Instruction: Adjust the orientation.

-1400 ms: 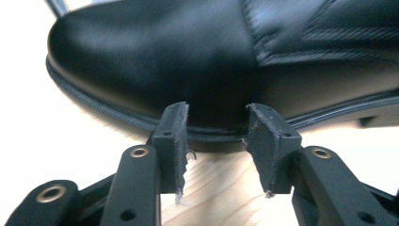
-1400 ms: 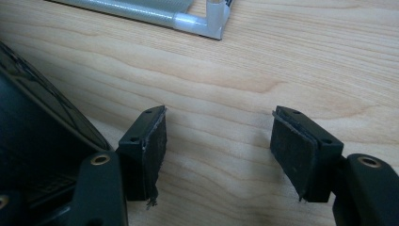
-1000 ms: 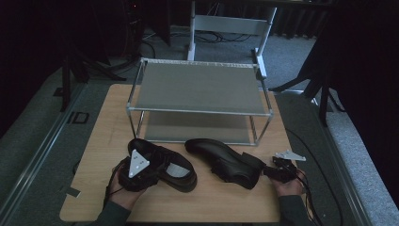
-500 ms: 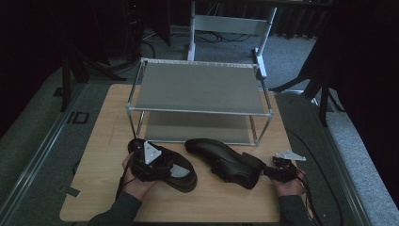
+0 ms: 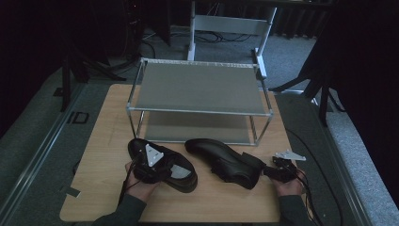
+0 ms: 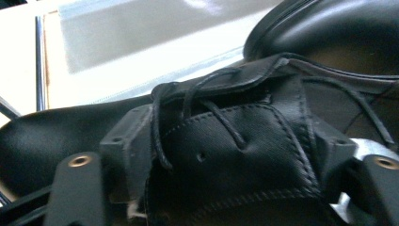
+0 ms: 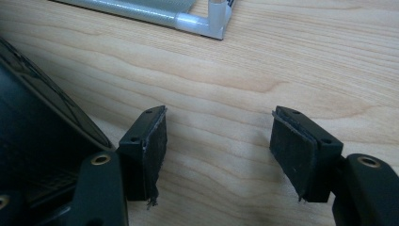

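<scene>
Two black shoes lie before the rack (image 5: 197, 89). Left gripper (image 6: 226, 155) has the left shoe's (image 5: 162, 165) laced tongue (image 6: 235, 141) between its jaws, which have just been closing. Right gripper (image 7: 219, 150) gapes empty over wood, with the right shoe (image 5: 226, 160) just beside its left jaw.

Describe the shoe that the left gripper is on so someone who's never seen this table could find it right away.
Start at the two-shelf metal rack at the back of the wooden table; two black lace-up shoes lie in front of it. The one meant is the left shoe, near the rack's left legs. Unlike the right shoe, it has the left gripper astride its laced tongue, and its pale insole shows.
</scene>
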`<state>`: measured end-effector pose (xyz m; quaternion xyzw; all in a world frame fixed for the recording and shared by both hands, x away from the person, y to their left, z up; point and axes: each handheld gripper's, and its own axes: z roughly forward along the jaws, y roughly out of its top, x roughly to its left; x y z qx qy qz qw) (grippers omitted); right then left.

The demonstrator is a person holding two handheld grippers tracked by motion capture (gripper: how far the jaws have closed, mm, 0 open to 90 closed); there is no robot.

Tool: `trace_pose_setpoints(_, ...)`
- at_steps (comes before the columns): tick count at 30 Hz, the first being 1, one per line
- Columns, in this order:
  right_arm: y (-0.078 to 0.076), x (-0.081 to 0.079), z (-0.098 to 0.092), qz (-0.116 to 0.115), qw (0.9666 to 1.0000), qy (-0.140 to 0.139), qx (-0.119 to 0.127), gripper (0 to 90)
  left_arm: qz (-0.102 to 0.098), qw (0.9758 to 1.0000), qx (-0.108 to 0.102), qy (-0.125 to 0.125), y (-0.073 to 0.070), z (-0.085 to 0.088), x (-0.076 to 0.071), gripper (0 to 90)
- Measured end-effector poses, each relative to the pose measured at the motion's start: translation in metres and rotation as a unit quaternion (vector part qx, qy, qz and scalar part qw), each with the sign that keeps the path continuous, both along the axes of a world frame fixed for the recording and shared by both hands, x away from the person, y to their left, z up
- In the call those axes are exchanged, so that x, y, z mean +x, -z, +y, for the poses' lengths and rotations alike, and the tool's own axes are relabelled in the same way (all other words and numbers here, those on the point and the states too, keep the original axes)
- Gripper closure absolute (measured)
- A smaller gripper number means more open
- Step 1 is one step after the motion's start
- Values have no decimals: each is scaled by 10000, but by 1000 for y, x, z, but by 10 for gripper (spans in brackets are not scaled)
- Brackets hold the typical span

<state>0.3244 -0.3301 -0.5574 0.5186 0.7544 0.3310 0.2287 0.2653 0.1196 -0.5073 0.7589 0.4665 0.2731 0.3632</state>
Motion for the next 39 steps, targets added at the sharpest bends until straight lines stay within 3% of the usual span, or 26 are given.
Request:
trace_pose_setpoints(5,0,0,0,0,10000,-4,3,361,29,10000,-58,53,-1,-6,-3,328)
trace_pose_setpoints(12,0,0,0,5,10000,-5,6,366,75,9991,-126,407,-1,-19,-10,349)
trace_pose_setpoints(24,-1,0,1,21,10000,-22,-2,380,107,9945,-288,1006,-1,-58,-21,350)
trace_pose_setpoints(29,-2,1,1,50,10000,-48,32,426,87,9938,-302,1068,0,-66,-24,346)
trace_pose_setpoints(33,-11,-4,3,-189,9998,-38,99,464,116,9919,-614,1107,1,-57,-21,327)
trace_pose_setpoints(39,-32,-15,4,-550,9980,-63,293,472,66,9913,-456,1232,-2,-55,-24,296)
